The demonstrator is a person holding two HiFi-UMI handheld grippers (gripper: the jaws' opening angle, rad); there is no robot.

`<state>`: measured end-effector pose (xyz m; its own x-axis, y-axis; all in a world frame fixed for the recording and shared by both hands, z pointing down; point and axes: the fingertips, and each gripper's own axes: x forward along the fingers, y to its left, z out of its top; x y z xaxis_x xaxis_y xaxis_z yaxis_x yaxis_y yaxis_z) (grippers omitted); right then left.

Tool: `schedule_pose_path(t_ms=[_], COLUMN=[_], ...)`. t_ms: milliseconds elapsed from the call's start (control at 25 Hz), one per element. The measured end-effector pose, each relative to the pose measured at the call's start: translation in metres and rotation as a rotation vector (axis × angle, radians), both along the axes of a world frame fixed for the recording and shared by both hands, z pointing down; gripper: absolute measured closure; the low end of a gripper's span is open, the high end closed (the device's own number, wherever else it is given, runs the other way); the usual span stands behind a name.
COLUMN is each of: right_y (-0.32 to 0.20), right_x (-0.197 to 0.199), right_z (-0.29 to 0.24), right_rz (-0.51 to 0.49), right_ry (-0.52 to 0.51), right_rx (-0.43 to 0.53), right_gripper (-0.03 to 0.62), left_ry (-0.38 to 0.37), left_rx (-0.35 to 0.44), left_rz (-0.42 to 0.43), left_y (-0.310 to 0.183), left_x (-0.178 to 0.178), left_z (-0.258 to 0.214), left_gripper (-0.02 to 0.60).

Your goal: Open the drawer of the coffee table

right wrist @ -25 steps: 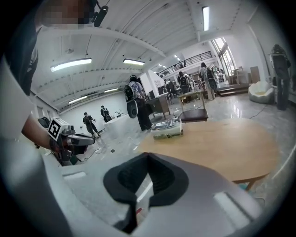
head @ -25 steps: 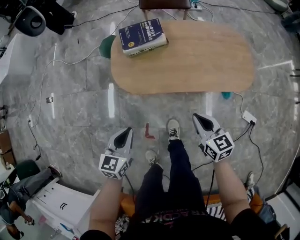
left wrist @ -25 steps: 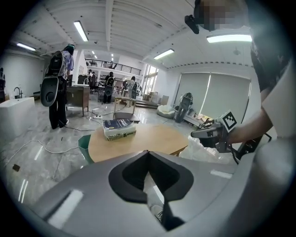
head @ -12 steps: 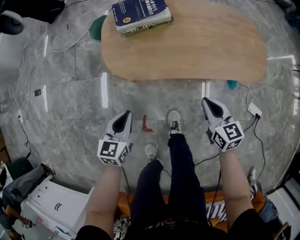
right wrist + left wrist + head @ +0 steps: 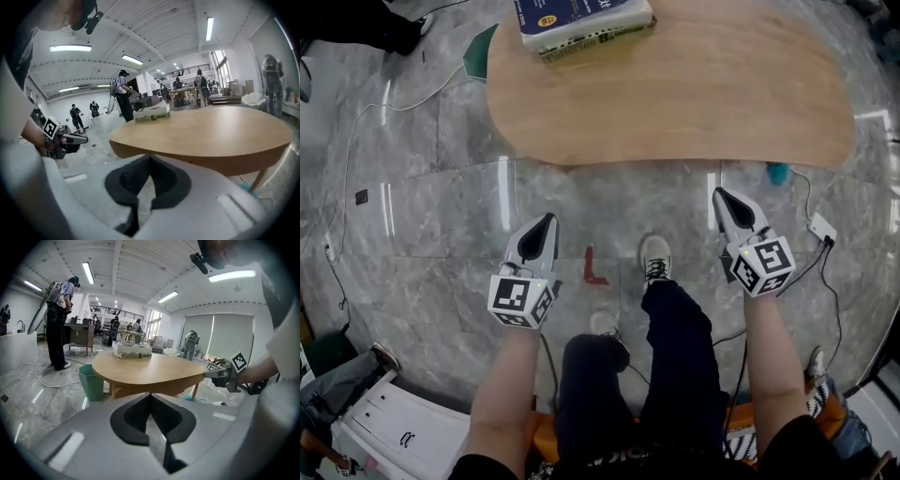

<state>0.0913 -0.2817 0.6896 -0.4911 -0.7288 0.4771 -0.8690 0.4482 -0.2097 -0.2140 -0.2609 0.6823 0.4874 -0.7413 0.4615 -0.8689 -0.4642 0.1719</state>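
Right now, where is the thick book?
In the head view, the book lies at the top, on the far left part of the wooden coffee table, near the green bin.

A green waste bin point(image 5: 91, 380) stands on a glossy grey marble floor point(image 5: 431, 216). Far behind the bin, pale blinds point(image 5: 220, 338) cover wide windows. High above it, strip lights point(image 5: 87, 273) line a white beamed ceiling point(image 5: 136, 263). A white cabinet point(image 5: 394, 422) sits well apart from the bin.

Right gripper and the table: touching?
Apart. In the head view, a strip of floor shows between the right gripper and the table edge.
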Motion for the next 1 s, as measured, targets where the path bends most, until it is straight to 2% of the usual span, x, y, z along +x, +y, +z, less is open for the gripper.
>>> schedule_pose_path(t_ms=[200,400,480,560,680,880,1000], right_y=[-0.018,-0.035,-0.038,-0.040,-0.038,-0.028,-0.027], right_x=[0.004,0.010,0.013,0.018,0.026,0.033,0.028], right_z=[0.055,0.105,0.121,0.133,0.145,0.148,0.149], right_rz=[0.024,0.065,0.074,0.087,0.111,0.110,0.106], right_ry=[0.016,0.000,-0.006,-0.026,-0.029,0.007,0.017], right_rx=[0.046,0.107,0.133,0.154,0.187,0.230,0.237], right_gripper=[0.592,0.592,0.591,0.560,0.555,0.506,0.489], left_ry=[-0.003,-0.021,-0.024,-0.023,-0.017,0.006,0.018], left_rx=[0.075,0.155,0.186,0.214,0.253,0.310,0.318], left_rz=[0.004,-0.040,-0.052,-0.054,-0.044,0.006,0.023], left_y=[-0.030,-0.056,-0.064,-0.070,-0.079,-0.089,-0.095], left_x=[-0.013,-0.035,-0.040,-0.042,-0.042,-0.032,-0.036], left_z=[0.053,0.100,0.113,0.123,0.132,0.128,0.122], left_gripper=[0.578,0.578,0.554,0.525,0.439,0.373,0.336])
